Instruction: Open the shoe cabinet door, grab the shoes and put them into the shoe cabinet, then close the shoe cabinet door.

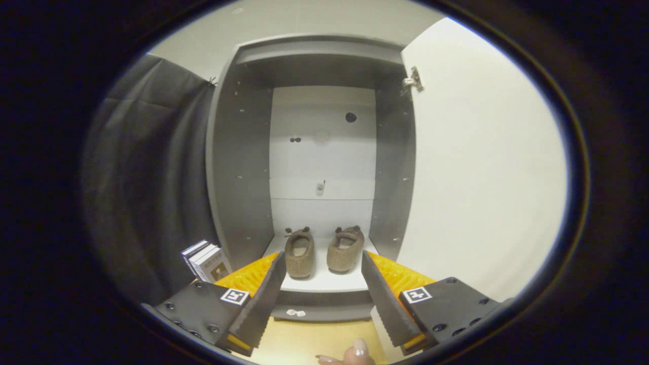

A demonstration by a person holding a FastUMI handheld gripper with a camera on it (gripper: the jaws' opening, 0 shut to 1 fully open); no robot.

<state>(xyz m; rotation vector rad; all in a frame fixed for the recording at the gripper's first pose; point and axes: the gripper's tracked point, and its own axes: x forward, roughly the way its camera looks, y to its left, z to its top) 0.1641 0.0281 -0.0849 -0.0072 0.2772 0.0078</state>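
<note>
Curtain (147, 177): dark cloth hanging just left of the cabinet.
Boxes (207, 261): a few small ones standing on the floor against the cabinet's left wall.
Shoe cabinet (238, 167): grey, tall, white back panel, straight ahead of the fingers.
Shoes (323, 251): a brown pair side by side on the cabinet's bottom shelf, toes inward, beyond the fingertips.
Gripper (320, 266): released, fingers spread wide apart, gripping nothing; the shoes show in the gap between them.
Fingertips of a person (350, 355): seen low down between the two fingers, over the wooden floor.
Door (481, 167): white, swung fully open on the right, hinge (411, 81) near its top.
</note>
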